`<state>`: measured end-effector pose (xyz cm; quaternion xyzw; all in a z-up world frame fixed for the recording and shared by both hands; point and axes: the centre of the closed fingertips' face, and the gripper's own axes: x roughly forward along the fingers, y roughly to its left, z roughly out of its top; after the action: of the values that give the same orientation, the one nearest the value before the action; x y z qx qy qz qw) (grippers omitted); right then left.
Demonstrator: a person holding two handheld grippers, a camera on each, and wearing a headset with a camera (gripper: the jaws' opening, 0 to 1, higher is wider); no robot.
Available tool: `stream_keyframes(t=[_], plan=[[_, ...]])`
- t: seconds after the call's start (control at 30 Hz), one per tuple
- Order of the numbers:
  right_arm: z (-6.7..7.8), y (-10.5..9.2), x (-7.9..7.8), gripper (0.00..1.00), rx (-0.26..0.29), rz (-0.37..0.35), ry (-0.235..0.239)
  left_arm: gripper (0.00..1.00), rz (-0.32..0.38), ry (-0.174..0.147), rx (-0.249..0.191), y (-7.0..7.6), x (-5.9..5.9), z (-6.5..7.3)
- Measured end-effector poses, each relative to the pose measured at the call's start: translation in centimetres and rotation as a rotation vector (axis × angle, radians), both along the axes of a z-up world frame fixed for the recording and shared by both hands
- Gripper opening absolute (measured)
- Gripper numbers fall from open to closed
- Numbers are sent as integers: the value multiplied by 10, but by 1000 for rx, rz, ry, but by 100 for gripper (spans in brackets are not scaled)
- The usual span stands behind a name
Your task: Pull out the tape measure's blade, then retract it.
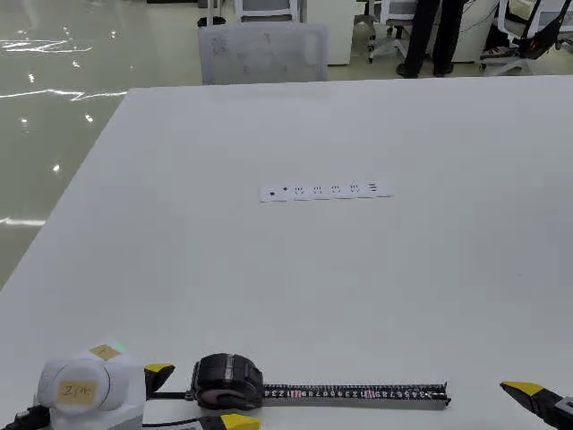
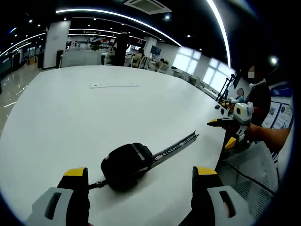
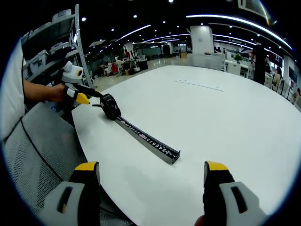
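The left gripper (image 2: 140,172) has its jaws wide open, and the black tape measure (image 2: 127,165) lies between their tips on the white table (image 1: 358,269). Its blade (image 1: 358,393) lies pulled out flat toward the right gripper (image 3: 151,165), also open and empty.

- The left gripper (image 2: 140,171) had pale grey finger bodies, each with a dark oblong slot, capped by yellow fingertips (image 2: 75,172).
- The right gripper (image 3: 151,165) was alike: grey bodies, dark slots, yellow caps.
- In the head view, its black finger ended in a yellow tip.
- A white garment (image 3: 11,94) was worn above the forearm.
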<state>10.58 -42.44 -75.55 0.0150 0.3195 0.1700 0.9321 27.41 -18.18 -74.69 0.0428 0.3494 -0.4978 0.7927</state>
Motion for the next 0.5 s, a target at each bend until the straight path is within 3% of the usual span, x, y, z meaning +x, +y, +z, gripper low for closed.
stream_keyframes(t=[0.27,0.5], plan=[[-4,0,-1,92,7,-4,2,87,55,45,-5,-6,6,-8],[-6,0,1,92,11,-1,0,87,73,74,-3,-16,4,-14]])
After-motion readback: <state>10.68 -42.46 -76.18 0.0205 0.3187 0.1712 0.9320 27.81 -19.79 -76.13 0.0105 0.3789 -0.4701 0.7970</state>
